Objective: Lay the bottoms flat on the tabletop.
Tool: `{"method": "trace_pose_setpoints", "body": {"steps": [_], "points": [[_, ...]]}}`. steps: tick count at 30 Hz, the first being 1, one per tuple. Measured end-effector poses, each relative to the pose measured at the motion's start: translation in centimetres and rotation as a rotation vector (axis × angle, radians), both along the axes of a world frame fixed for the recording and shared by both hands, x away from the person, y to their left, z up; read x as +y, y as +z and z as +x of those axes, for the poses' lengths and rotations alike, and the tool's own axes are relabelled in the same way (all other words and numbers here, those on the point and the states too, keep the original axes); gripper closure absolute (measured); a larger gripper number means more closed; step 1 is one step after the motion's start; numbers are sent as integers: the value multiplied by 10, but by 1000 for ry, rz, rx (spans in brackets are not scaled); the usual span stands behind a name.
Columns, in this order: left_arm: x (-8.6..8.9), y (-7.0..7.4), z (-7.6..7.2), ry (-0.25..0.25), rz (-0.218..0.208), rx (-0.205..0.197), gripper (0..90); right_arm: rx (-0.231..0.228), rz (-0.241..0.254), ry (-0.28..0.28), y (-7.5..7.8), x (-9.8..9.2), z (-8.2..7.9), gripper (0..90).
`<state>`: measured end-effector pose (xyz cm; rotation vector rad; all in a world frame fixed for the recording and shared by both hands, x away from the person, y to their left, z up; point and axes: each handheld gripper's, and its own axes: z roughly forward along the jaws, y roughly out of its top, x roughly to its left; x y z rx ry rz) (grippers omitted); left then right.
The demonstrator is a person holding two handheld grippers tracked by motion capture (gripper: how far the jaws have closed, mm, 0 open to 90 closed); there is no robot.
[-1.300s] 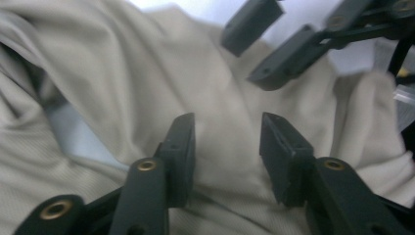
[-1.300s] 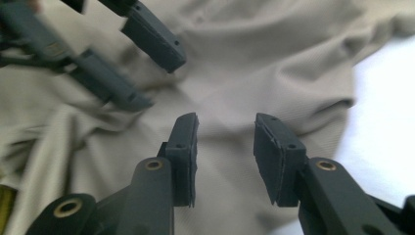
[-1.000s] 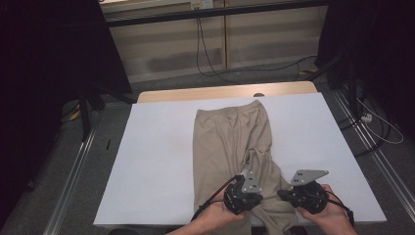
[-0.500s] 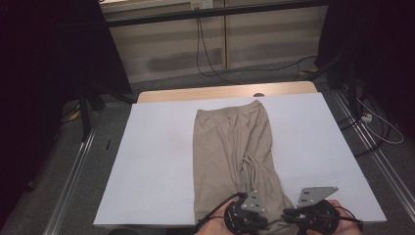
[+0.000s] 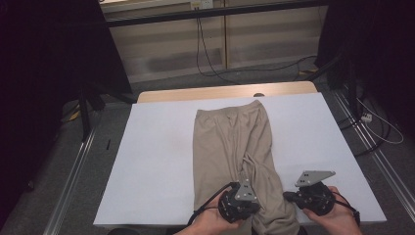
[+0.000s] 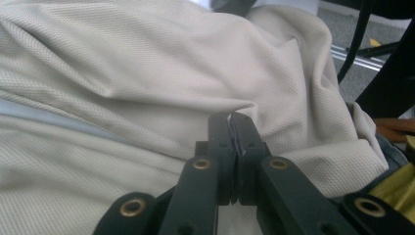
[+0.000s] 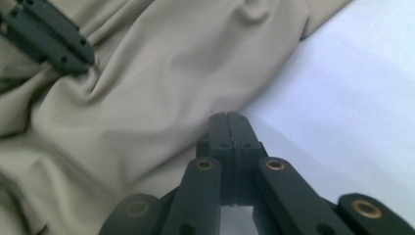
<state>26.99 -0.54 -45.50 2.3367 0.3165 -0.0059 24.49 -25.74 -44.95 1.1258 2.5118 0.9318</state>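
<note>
The left gripper (image 5: 239, 201) and the right gripper (image 5: 313, 196) sit at the near edge of the white table (image 5: 156, 161). Both have just snapped closed, each pinching the tan trousers (image 5: 230, 142), which stretch away down the table's middle.

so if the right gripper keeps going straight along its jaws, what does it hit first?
The beige trousers: the right gripper, jaws shut, points at the cloth's edge where it meets the white table cover. Depth is unclear; the tips may already touch the fabric.
</note>
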Motion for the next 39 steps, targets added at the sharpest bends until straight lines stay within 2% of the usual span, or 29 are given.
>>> {"method": "trace_pose_setpoints", "body": {"steps": [2,5,6,10,12,13,15,17,19,21,22,25,27,28,30,31,32,33,34,35,39], "points": [[1,0,-1,-6,4,7,893,2,-13,16,1,-4,-8,900],[0,0,-6,-14,-8,47,894,-4,-28,41,3,-10,-20,900],[-1,1,-9,-28,-7,43,894,-1,-27,47,4,-12,-23,900],[-7,1,-16,-39,-37,78,894,-23,-26,7,11,-23,-26,900],[-10,0,-19,-57,-28,71,893,-17,-20,-16,12,-32,-24,900],[-10,-1,-20,-63,-21,78,893,-1,-22,-16,11,-35,-24,900],[-10,-2,-22,-75,-11,78,893,-1,-33,-16,10,-39,-27,900],[-8,-1,-23,-77,-14,95,891,6,-28,-10,11,-42,-31,900],[-5,3,-20,-69,-22,98,882,-6,7,-32,15,-45,-31,894],[0,6,-16,-45,-40,91,844,-29,38,-73,18,-48,-27,804],[4,8,-12,-34,-43,72,815,-37,43,-87,19,-48,-23,779],[8,7,-1,29,-66,50,737,-51,63,-129,16,-43,-3,697],[5,3,2,21,-39,0,672,-46,49,-168,13,-37,13,633],[2,0,3,14,-21,-25,640,-43,50,-168,10,-35,21,623],[-3,-4,1,14,-28,-44,615,-39,39,-195,6,-32,33,596],[-6,-3,-1,19,-14,-59,620,-33,42,-193,4,-32,38,614],[-8,-1,-3,18,11,-83,691,-23,41,-191,1,-30,40,688],[-9,-1,-3,9,12,-86,812,-17,22,-179,-1,-28,40,750],[-9,-1,-3,13,12,-70,889,-36,10,-179,-2,-26,38,847],[-9,-1,-3,20,9,-58,900,-21,22,-163,-2,-27,36,900],[-4,0,-6,6,14,-32,900,-39,-1,-171,0,-33,30,900]]}}
